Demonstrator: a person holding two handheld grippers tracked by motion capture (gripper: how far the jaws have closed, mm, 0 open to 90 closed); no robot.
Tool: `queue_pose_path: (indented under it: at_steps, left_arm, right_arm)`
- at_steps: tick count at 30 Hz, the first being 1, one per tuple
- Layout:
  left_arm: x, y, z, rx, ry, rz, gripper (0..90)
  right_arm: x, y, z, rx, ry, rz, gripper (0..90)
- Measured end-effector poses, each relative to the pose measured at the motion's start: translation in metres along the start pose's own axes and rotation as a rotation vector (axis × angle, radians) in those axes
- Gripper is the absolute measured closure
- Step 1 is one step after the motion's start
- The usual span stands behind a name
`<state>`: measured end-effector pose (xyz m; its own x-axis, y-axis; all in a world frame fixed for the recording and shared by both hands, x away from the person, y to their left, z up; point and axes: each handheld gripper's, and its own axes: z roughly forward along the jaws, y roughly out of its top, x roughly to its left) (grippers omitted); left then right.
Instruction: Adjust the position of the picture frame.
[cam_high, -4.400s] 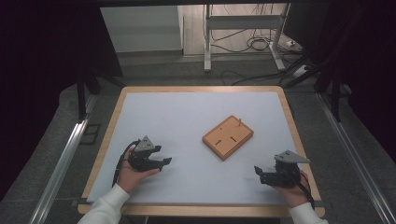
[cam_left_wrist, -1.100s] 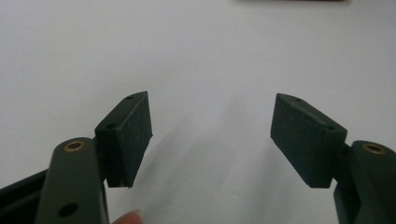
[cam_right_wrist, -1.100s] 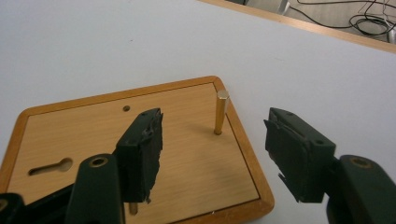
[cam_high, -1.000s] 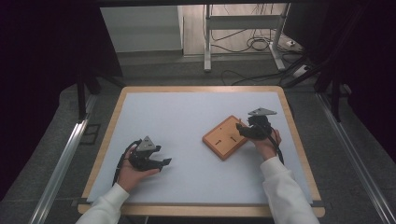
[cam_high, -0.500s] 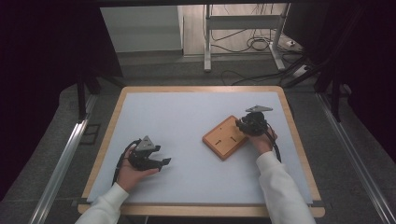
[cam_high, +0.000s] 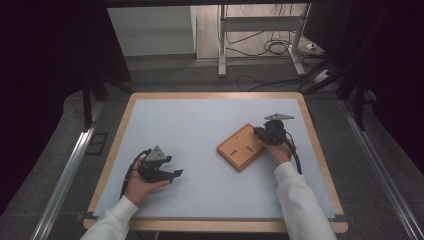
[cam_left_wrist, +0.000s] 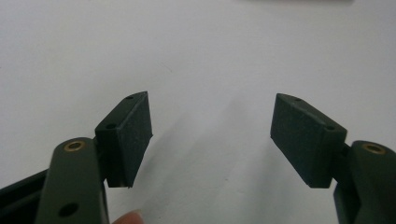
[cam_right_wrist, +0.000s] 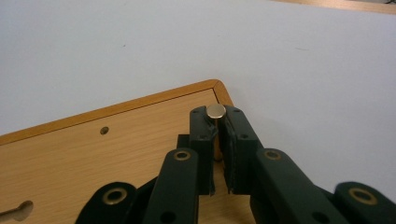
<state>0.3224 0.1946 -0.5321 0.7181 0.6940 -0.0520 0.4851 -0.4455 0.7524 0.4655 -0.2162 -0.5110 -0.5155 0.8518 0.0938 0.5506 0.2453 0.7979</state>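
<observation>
Even overhead light falls on the pale table (cam_high: 200, 130), while the surroundings sink into near-black. In the left gripper view, soft shadows spread beneath the jaws. Both gripper views are slightly soft, without glare, their nearest parts blurred.

A fixed high view looks forward and down over the whole table (cam_high: 210, 107), while two close gripper views skim its white surface, the right one sharing the wooden board (cam_right_wrist: 93, 154) with it.
</observation>
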Motion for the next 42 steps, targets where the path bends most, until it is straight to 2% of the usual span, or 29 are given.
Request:
queue_pose_path:
  at_steps: [6, 15, 17, 19, 23, 27, 32, 33, 35, 39, 42]
  left_arm:
    - [0.001, 0.000, 0.000, 0.002, 0.000, 0.001, 28.7]
    - [0.001, 0.000, 0.000, 0.000, 0.000, 0.000, 28.7]
    - [0.001, 0.000, 0.000, 0.001, 0.001, 0.000, 28.7]
    - [0.001, 0.000, 0.000, 0.001, 0.000, 0.000, 28.7]
    - [0.001, 0.000, 0.000, 0.003, 0.001, 0.000, 28.7]
    - [0.002, 0.000, -0.001, -0.001, 0.002, -0.002, 28.7]
    - [0.003, -0.001, -0.001, -0.002, 0.004, -0.005, 28.7]
    - [0.004, -0.001, -0.002, -0.002, 0.007, -0.008, 28.7]
    - [0.004, -0.001, -0.002, -0.004, 0.008, -0.010, 28.7]
    - [0.004, -0.001, -0.002, -0.001, 0.007, -0.009, 28.7]
    - [0.004, -0.001, -0.001, -0.001, 0.008, -0.009, 28.7]
  right_arm:
    - [0.000, 0.001, -0.002, 0.007, 0.010, -0.007, 83.3]
    - [0.012, 0.004, -0.009, 0.026, 0.031, -0.058, 83.5]
    - [0.020, 0.004, -0.011, 0.036, 0.043, -0.082, 83.5]
    - [0.022, 0.004, -0.012, 0.036, 0.048, -0.086, 83.5]
    - [0.040, 0.005, -0.017, 0.032, 0.089, -0.134, 83.5]
    - [0.054, 0.005, -0.019, 0.009, 0.136, -0.151, 83.5]
    - [0.065, 0.004, -0.020, -0.005, 0.169, -0.169, 83.5]
    - [0.069, 0.002, -0.020, 0.002, 0.186, -0.175, 83.5]
    - [0.072, 0.000, -0.020, 0.004, 0.192, -0.179, 83.5]
    - [0.088, -0.004, -0.021, 0.026, 0.218, -0.230, 83.5]
    - [0.097, -0.004, -0.023, 0.028, 0.245, -0.249, 83.5]
